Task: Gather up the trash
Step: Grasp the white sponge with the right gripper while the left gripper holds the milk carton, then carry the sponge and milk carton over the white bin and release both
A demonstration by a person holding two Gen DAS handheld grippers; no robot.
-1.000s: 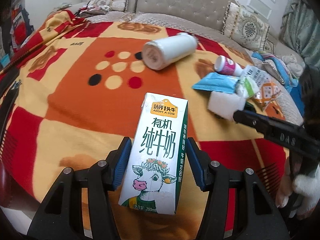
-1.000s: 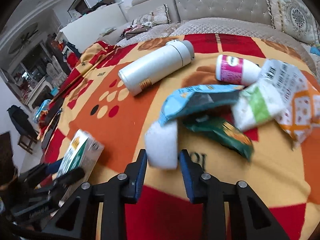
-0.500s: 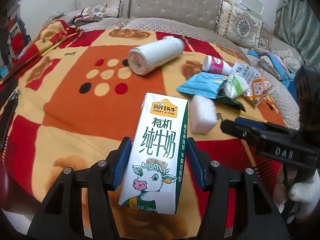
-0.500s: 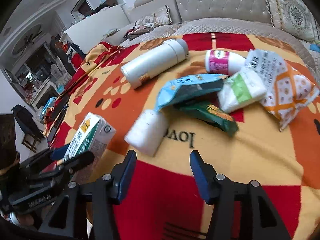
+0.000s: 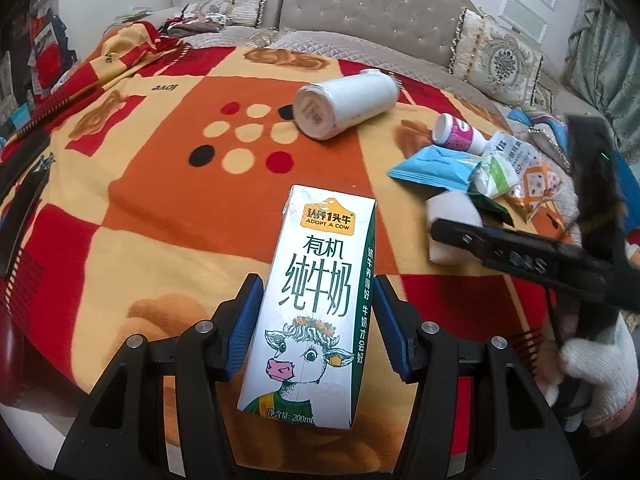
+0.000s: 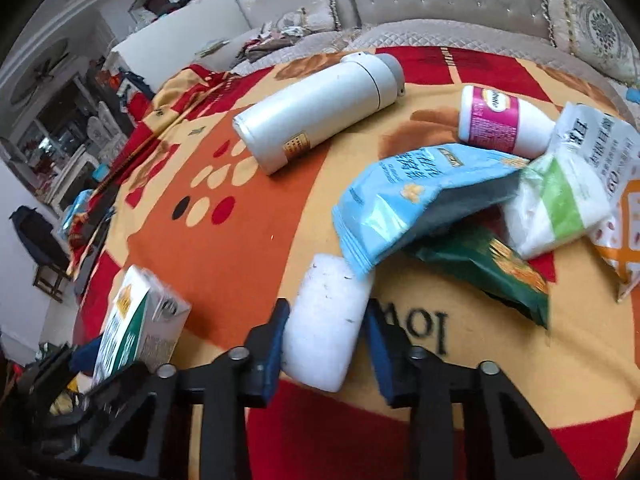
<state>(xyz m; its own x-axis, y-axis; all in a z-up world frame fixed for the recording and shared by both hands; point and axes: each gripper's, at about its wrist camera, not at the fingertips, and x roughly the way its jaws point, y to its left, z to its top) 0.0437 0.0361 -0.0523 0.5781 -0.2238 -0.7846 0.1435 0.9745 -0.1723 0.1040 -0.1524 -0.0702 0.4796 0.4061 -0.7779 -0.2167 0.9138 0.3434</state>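
While the left tongs (image 5: 314,322) clamp the milk carton (image 5: 316,284) at low centre of the left wrist view, both blue pads (image 5: 245,322) press its sides and it stands upright in them, printed face toward the camera. In the right wrist view the right tongs (image 6: 325,338) sit at low centre with their jaws closing on a white foam block (image 6: 326,320); the block lies between the pads, the left pad against it, the right pad just beside it.

Above and right of the block in that view lies the rest of the trash on the blanket (image 6: 240,240): a blue packet (image 6: 404,204) whose corner overlaps the block's top, a green packet (image 6: 492,272) under it, a white-and-green wrapper (image 6: 560,208) further right, and an orange-patterned bag (image 6: 616,184) at the right edge. A small pink-labelled bottle (image 6: 496,124) lies on its side behind the blue packet. A white flask (image 6: 320,112) lies on its side at upper centre, well apart from the pile.

In the left wrist view the right tongs reach in from the right edge, held by a white-gloved hand (image 5: 596,364) at lower right. A sofa (image 5: 380,4) with cushions fills the top of the frame.
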